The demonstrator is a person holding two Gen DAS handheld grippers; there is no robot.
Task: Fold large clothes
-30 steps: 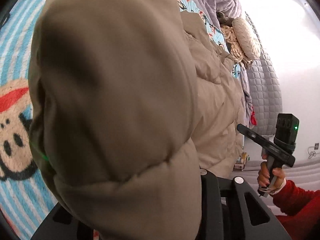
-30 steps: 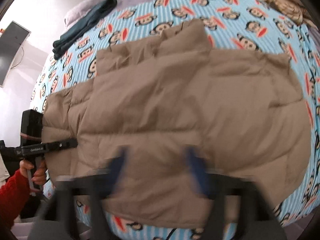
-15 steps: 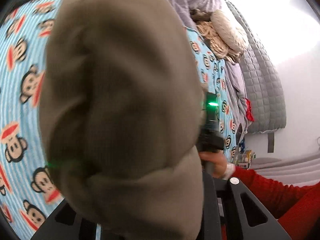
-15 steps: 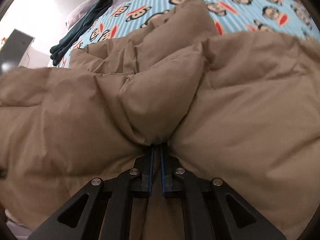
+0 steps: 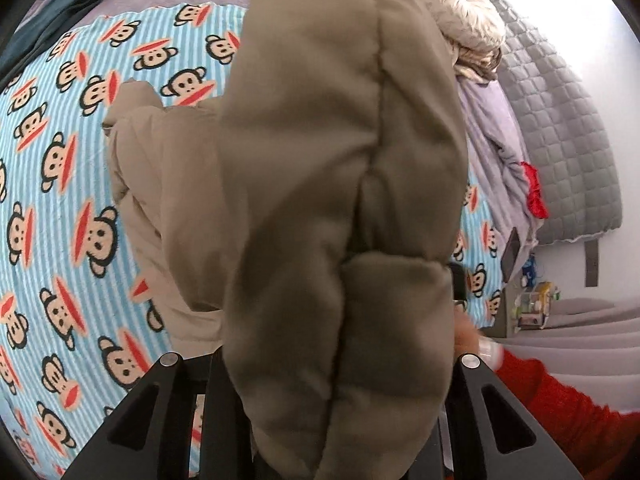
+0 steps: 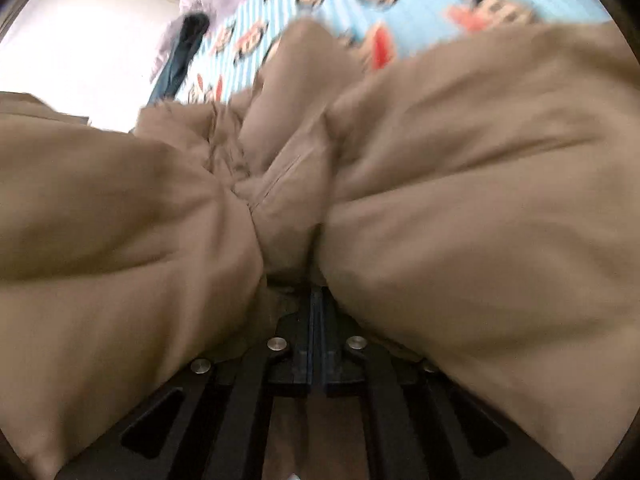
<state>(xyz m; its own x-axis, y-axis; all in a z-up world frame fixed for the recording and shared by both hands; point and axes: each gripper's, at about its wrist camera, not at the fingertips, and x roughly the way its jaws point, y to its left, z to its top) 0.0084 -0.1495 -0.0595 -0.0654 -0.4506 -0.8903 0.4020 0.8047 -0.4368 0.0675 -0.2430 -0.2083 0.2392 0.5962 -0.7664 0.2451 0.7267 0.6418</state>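
A large tan puffer jacket (image 5: 340, 200) fills both views. In the left wrist view a thick padded fold hangs between and over my left gripper's arms; the fingertips are hidden under it, and the rest of the jacket (image 5: 160, 184) lies on the bed. In the right wrist view my right gripper (image 6: 316, 300) is shut on a bunched fold of the jacket (image 6: 288, 216), with padded fabric bulging on both sides. The person's hand in a red sleeve (image 5: 560, 400) shows at lower right of the left wrist view.
The bed has a blue striped sheet with monkey faces (image 5: 72, 208). A dark folded garment (image 5: 52, 24) lies at its far corner, also in the right wrist view (image 6: 180, 60). A lilac blanket (image 5: 492, 140), grey quilted headboard (image 5: 568, 120) and cream knit pile (image 5: 464, 28) sit to the right.
My right gripper closed on the jacket and has lifted and bunched it. My left gripper has carried its fold up and across over the bed; the jacket is more gathered.
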